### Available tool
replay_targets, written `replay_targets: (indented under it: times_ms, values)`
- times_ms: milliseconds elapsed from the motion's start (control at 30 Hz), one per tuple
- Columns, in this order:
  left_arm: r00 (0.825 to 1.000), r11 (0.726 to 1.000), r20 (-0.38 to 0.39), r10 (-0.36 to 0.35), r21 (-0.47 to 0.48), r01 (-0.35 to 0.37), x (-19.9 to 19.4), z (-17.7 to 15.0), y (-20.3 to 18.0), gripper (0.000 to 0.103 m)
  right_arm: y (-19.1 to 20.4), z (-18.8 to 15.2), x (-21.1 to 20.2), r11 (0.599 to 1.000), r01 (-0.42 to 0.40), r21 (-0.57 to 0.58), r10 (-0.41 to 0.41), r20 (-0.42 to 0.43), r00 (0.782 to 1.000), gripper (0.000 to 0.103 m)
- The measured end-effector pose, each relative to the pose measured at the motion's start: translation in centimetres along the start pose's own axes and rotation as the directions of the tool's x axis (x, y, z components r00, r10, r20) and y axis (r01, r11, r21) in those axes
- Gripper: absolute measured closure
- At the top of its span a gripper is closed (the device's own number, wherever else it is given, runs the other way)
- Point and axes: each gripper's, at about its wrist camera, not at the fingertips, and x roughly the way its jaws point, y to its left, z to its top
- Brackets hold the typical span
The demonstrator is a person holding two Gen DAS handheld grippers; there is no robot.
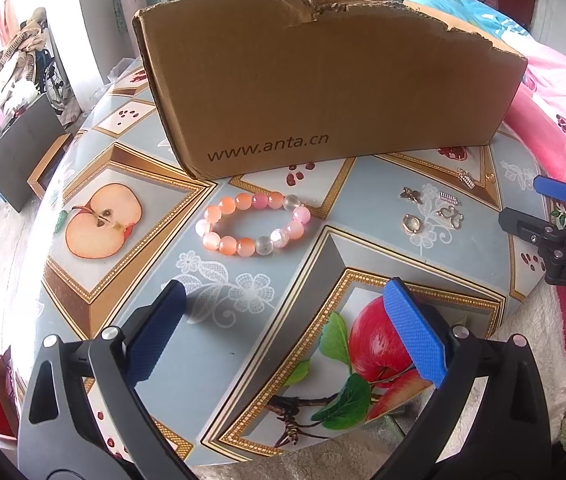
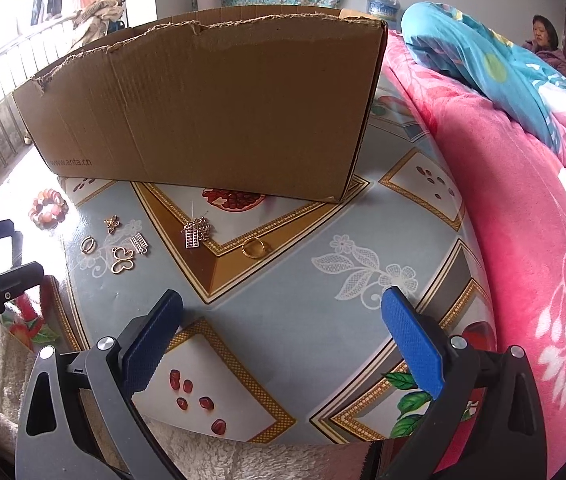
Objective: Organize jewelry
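A pink and orange bead bracelet [image 1: 254, 225] lies on the fruit-print table [image 1: 219, 344], a short way beyond my open left gripper [image 1: 285, 294], whose blue pads hold nothing. It shows small at far left in the right wrist view as the bracelet [image 2: 48, 208]. Several small gold charms [image 1: 435, 208] lie to its right, seen as charms [image 2: 123, 248], plus an abacus-like charm [image 2: 195, 234] and a gold ring [image 2: 254, 248]. My right gripper [image 2: 283, 306] hovers open and empty near the table's front edge, with the ring ahead of it. The open cardboard box [image 1: 323, 88] stands behind the jewelry.
The box [image 2: 211, 108] fills the back of the table. A pink quilt [image 2: 523, 240] and a blue quilt [image 2: 483, 60] rise along the right. A person sits in the far right background. White fleece [image 2: 211, 452] lies at the front edge. The right gripper's body [image 1: 563, 232] juts in at the right.
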Motion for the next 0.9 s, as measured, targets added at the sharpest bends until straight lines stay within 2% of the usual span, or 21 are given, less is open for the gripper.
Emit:
replay_targets:
  times_ms: [300,567,900]
  values:
    - [0.999,1.000,-0.031,-0.005,0.006,0.005,0.34,0.51,0.18,0.007,-0.52,0.34,0.44,1.000,-0.016,0.017,0.016,-0.019,1.000,0.006]
    - [1.000,1.000,-0.017,0.002,0.003,-0.002,0.15,0.12,0.02,0.007,-0.92,0.82,0.91,1.000,-0.021,0.021,0.022,-0.035,0.999,0.006]
    - [0.999,1.000,-0.038,-0.008,0.010,0.008,0.28,0.54,0.06,0.007,-0.46,0.82,0.74,1.000,-0.006,0.000,0.006,-0.033,0.999,0.006]
